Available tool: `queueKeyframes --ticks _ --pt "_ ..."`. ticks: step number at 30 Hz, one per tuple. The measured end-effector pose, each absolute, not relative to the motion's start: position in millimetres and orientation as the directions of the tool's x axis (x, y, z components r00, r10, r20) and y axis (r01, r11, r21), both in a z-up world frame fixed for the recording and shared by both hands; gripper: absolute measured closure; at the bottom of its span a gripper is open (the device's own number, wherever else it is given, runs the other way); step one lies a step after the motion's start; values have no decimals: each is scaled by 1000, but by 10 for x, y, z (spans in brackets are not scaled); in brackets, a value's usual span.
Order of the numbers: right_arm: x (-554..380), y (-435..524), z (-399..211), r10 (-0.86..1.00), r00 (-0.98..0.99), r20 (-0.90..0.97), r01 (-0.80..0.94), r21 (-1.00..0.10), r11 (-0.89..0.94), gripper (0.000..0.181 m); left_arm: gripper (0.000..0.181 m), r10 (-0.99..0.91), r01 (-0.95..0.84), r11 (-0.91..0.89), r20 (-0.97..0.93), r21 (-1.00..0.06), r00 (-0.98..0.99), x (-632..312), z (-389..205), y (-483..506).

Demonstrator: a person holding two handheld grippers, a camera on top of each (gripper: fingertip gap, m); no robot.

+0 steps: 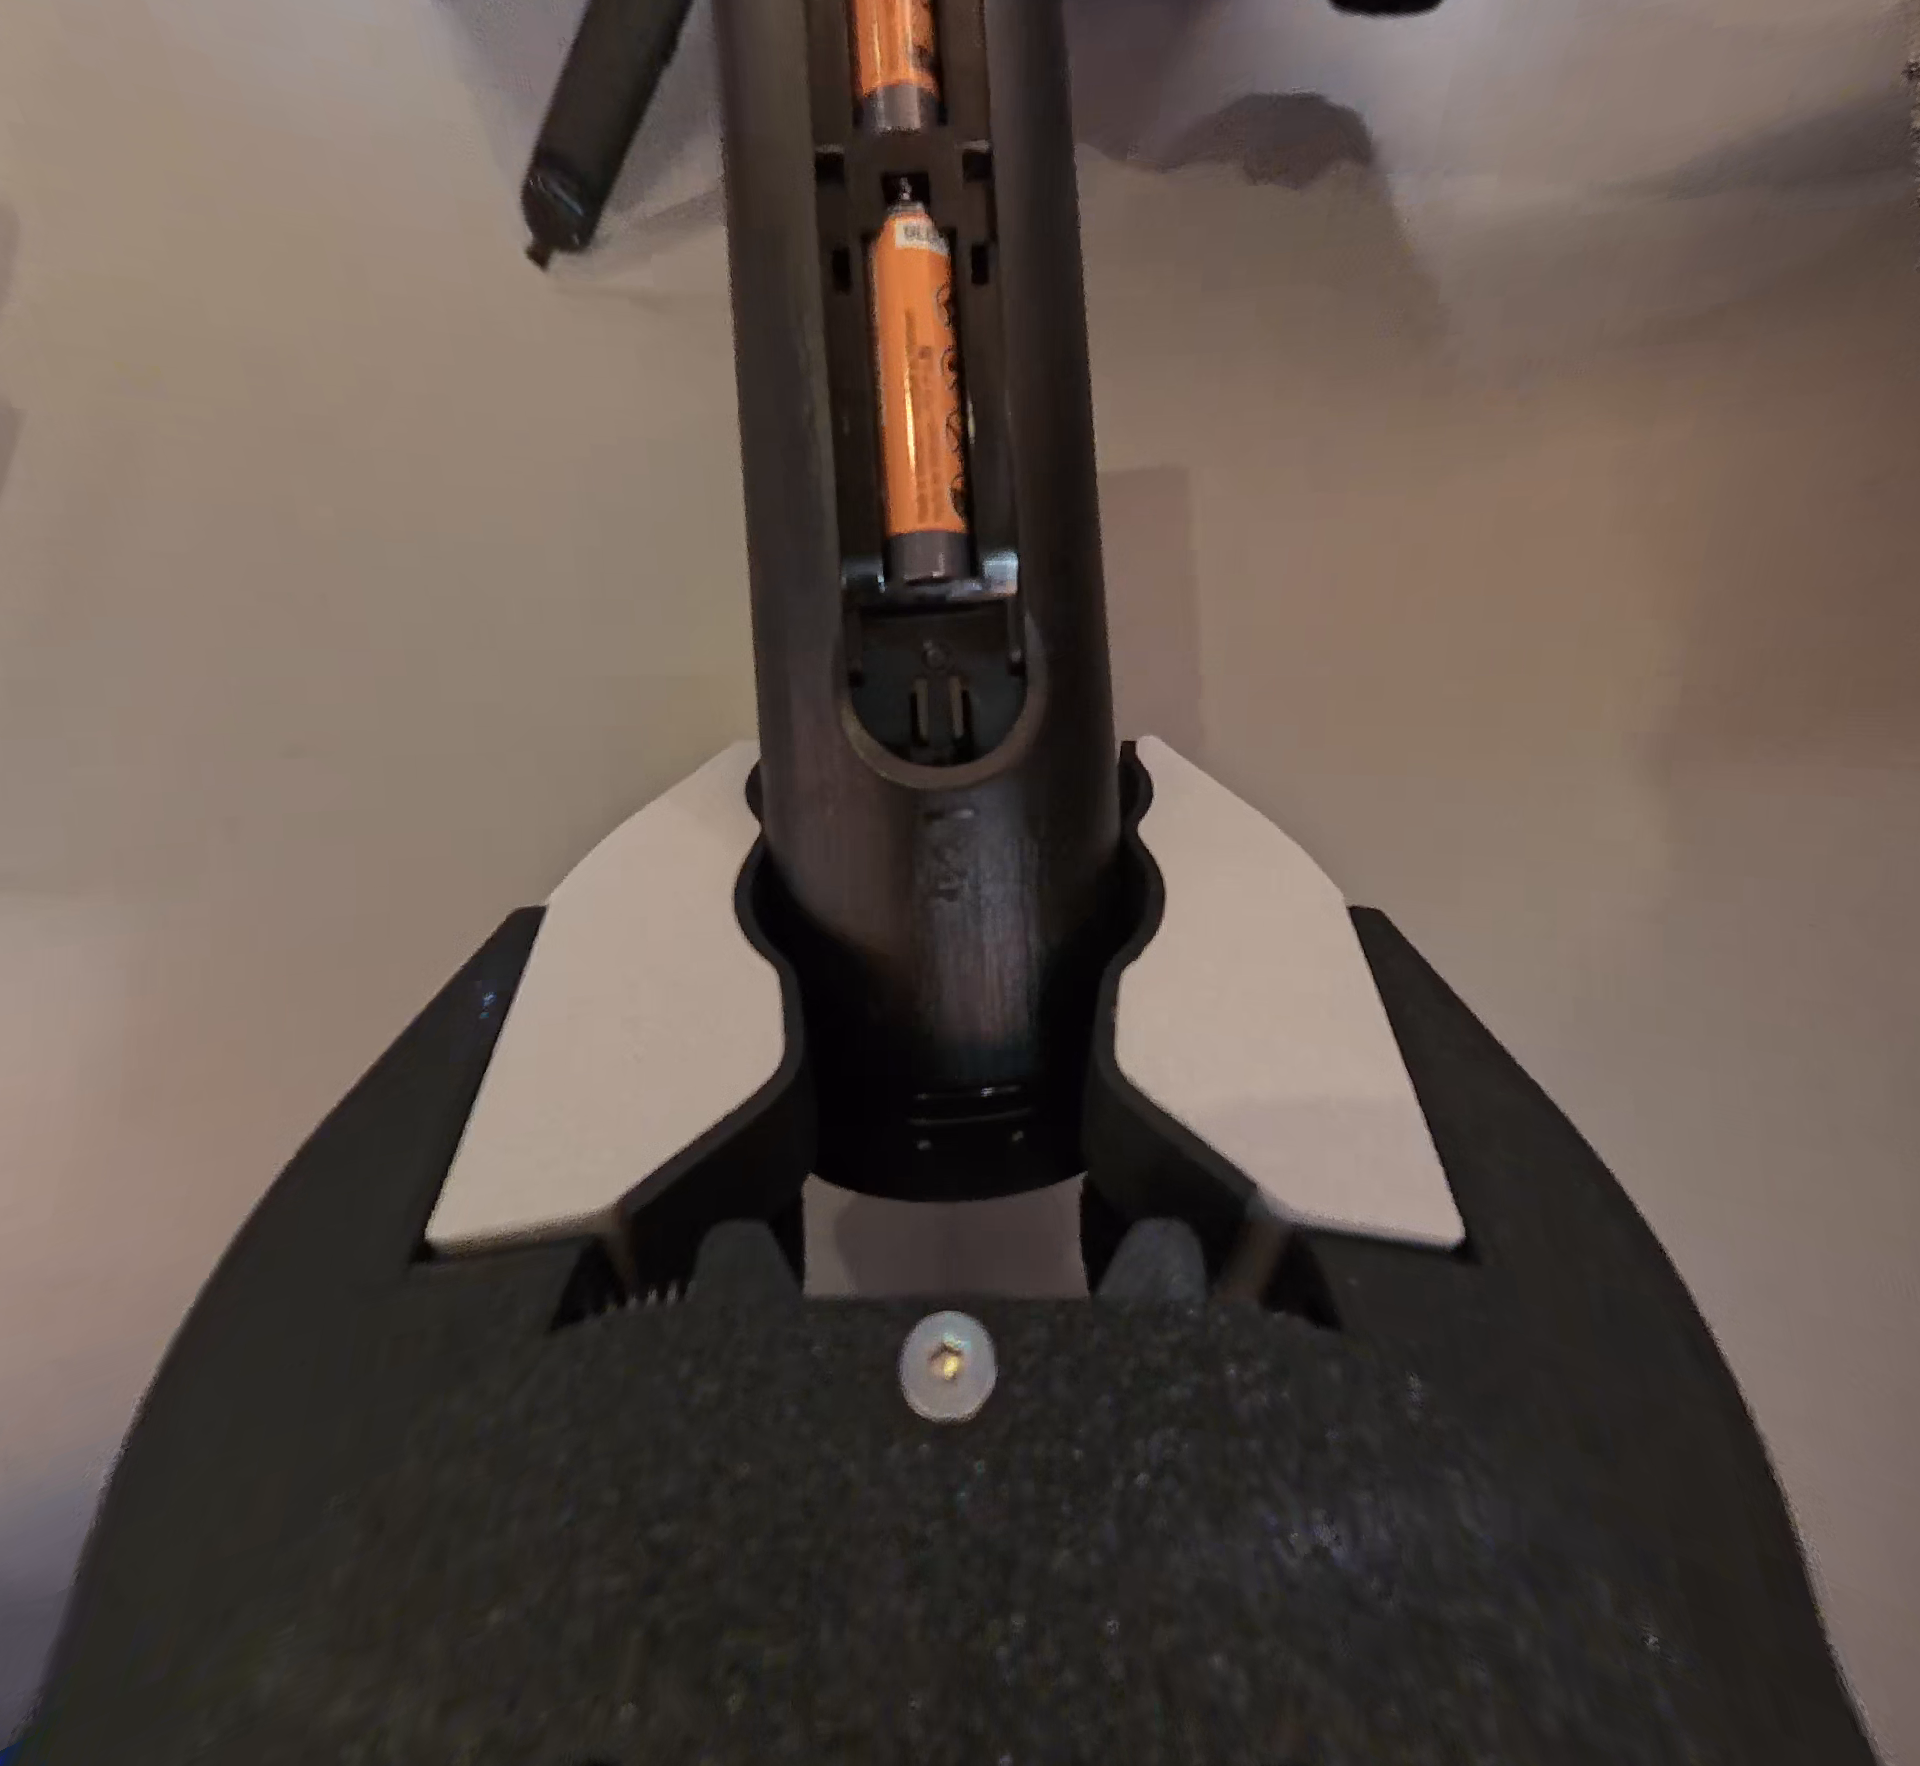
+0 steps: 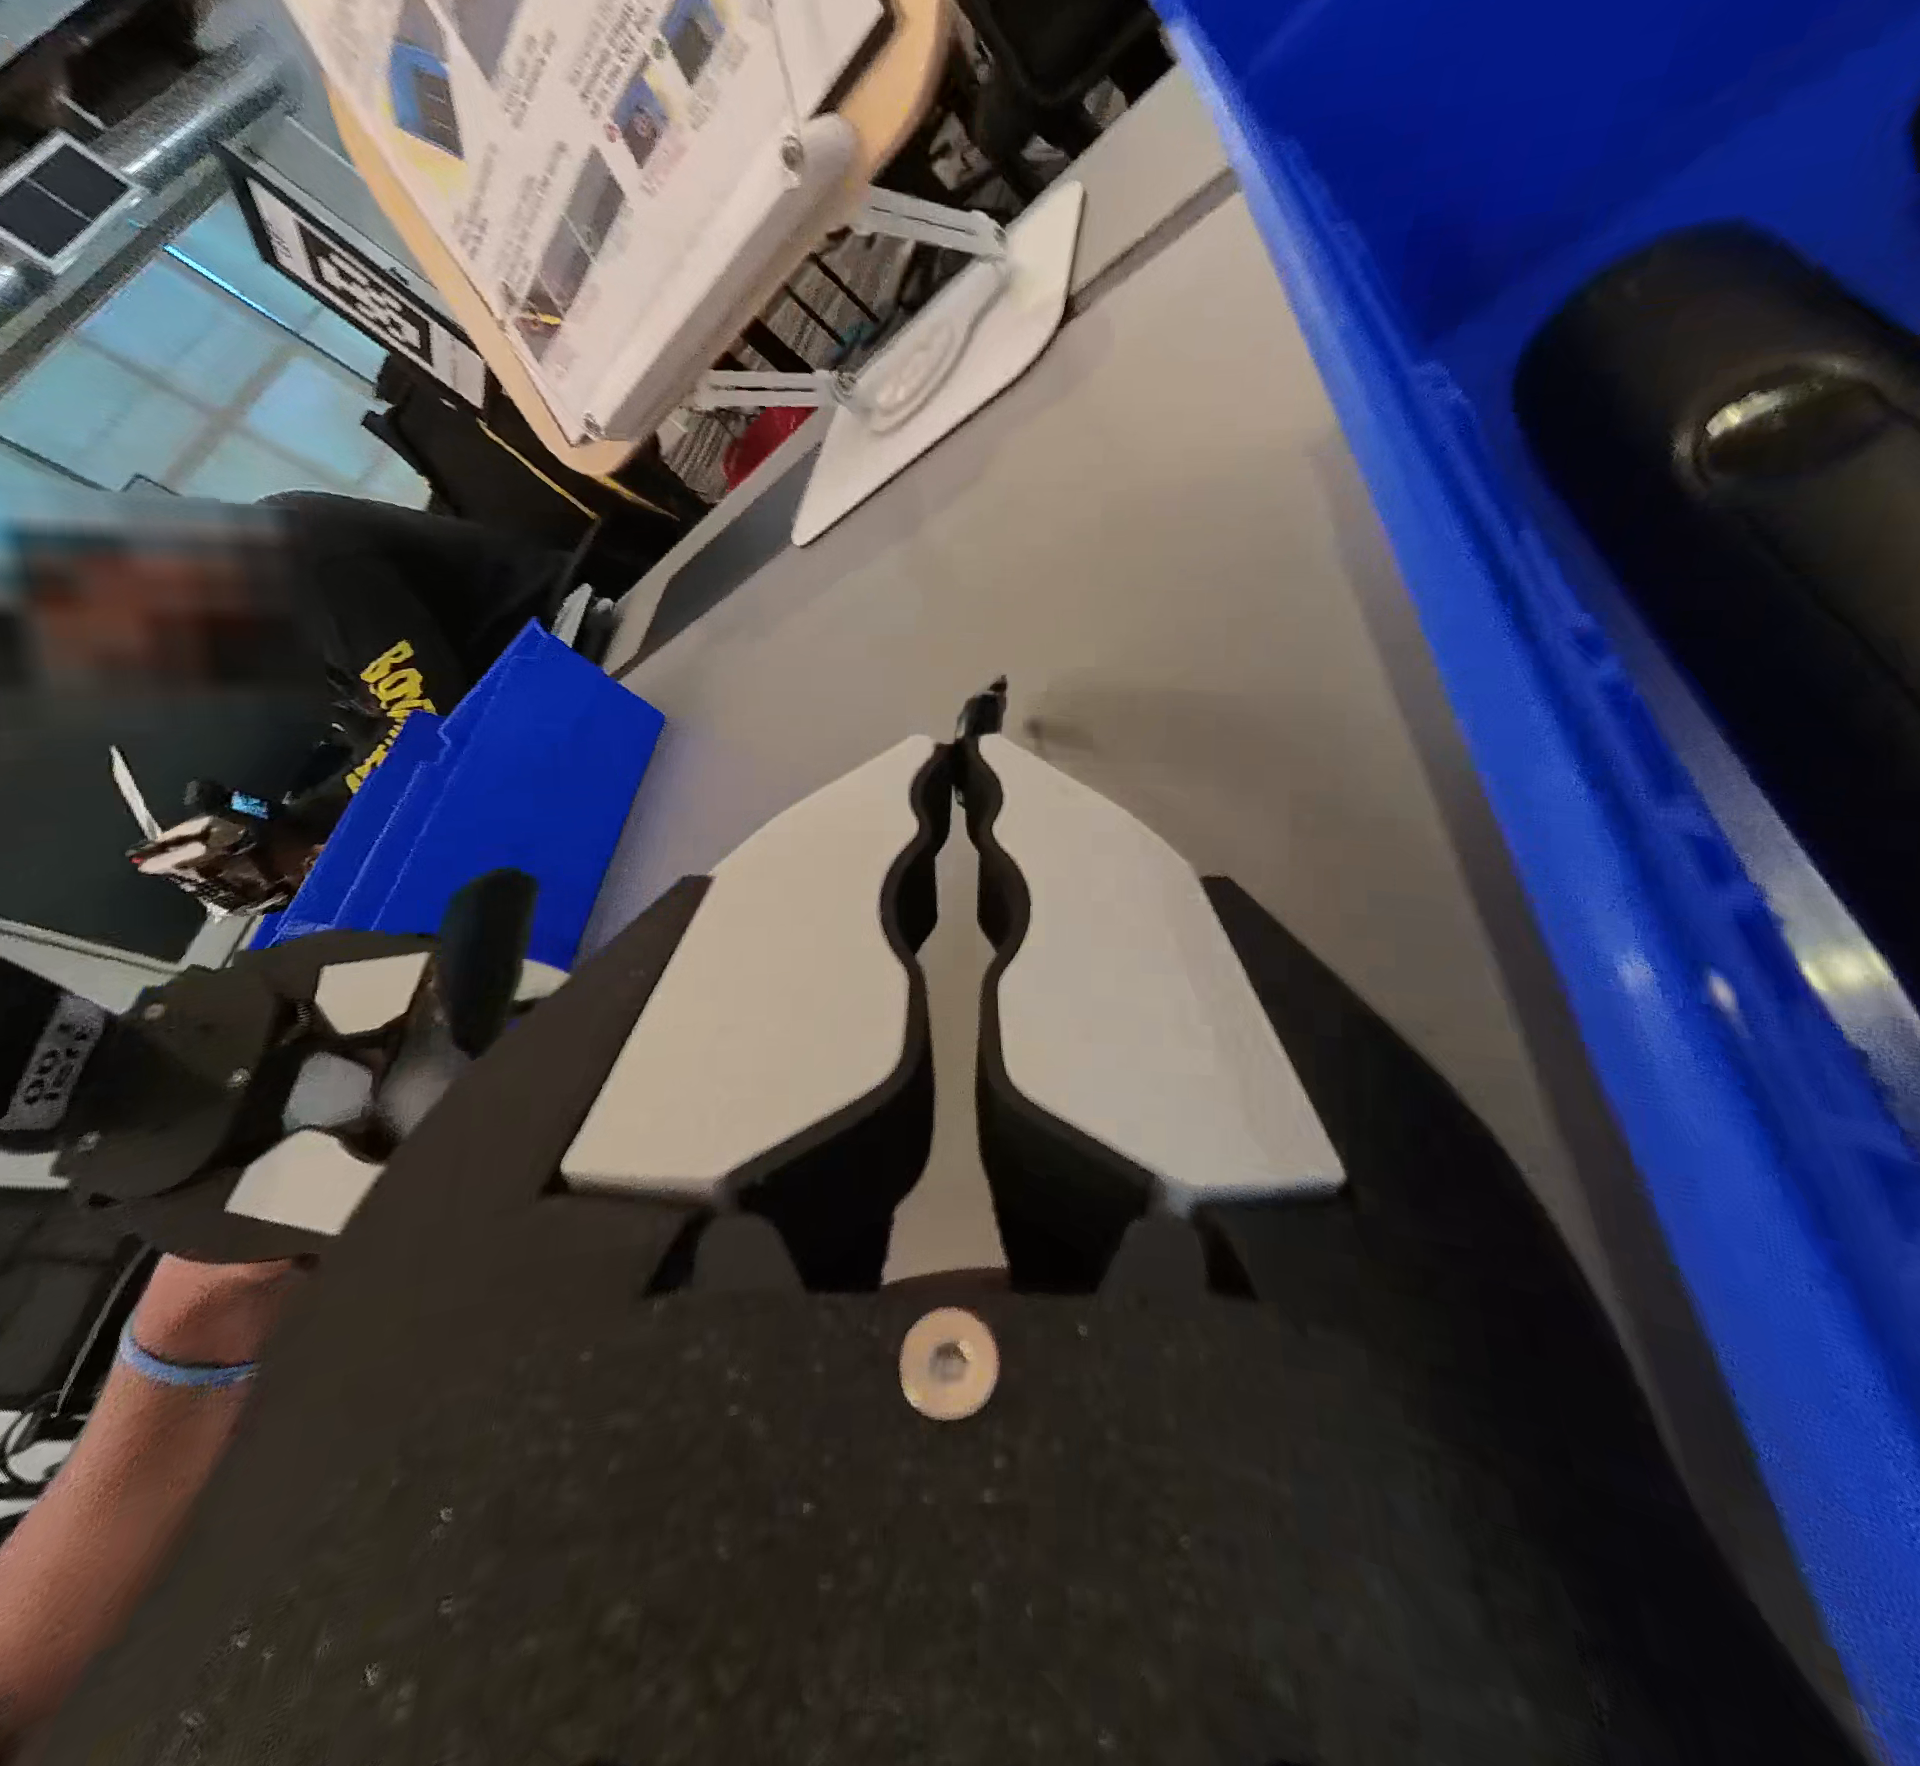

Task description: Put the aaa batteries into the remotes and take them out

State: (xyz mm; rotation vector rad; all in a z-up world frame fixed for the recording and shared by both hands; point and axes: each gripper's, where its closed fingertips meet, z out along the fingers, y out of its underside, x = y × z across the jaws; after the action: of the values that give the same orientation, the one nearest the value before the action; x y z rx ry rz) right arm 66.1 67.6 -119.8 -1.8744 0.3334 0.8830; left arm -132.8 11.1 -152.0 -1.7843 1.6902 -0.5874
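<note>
Left gripper point(image 1: 940, 895) jaws pinching remote point(image 1: 914, 469), both batteries point(image 1: 923, 407) seated. Right gripper point(image 2: 966, 781) jaws pressed together on small dark piece point(image 2: 982, 710). Risk: remote twisting when battery pried, grip only at 6 o'clock end.

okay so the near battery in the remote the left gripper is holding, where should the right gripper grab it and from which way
Probably at the near battery's grey end cap, coming down from above the open compartment. The remote's walls flank the orange body on both sides, so a side pinch looks blocked; only the top is exposed. That end sits against a metal contact, so levering it up first seems needed. The left gripper steadies the remote.
</note>
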Motion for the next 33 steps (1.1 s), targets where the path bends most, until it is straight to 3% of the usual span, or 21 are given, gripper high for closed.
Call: queueKeyframes --ticks 3,8,11,14,17,20,24,28,33 --pt "662 610 -1355 111 668 -736 -594 -617 -517 177 120 -995 -705 3 -70 -709 66 -1220 -1533 126" --pt "657 405 -1515 102 677 -729 -534 -582 -613 141 120 -997 -665 8 -58 -746 54 -1161 -1526 166" --pt "602 212 -1510 152 714 -684 -433 -602 -671 135 120 -997 -659 17 -63 -752 46 -1178 -1500 153" --pt "461 93 -1284 281 764 -581 -280 -690 -667 134 120 -994 -675 44 -99 -737 44 -1237 -1514 149" --pt "-50 -27 -950 492 625 -606 -140 -707 -693 126 120 -993 -686 57 -115 -726 39 -1285 -1543 121" --pt "-297 27 -824 501 498 -708 -132 -633 -763 138 120 -992 -694 70 -125 -717 29 -1310 -1562 79" --pt "-457 66 -872 453 382 -805 -106 -525 -844 138 120 -989 -706 85 -146 -703 26 -1330 -1583 68" --pt "-438 135 -884 433 344 -833 -159 -507 -847 159 120 -990 -713 78 -136 -696 25 -1353 -1620 75" --pt "-446 147 -997 427 362 -829 -134 -499 -856 159 120 -990 -734 84 -143 -674 18 -1340 -1688 58"
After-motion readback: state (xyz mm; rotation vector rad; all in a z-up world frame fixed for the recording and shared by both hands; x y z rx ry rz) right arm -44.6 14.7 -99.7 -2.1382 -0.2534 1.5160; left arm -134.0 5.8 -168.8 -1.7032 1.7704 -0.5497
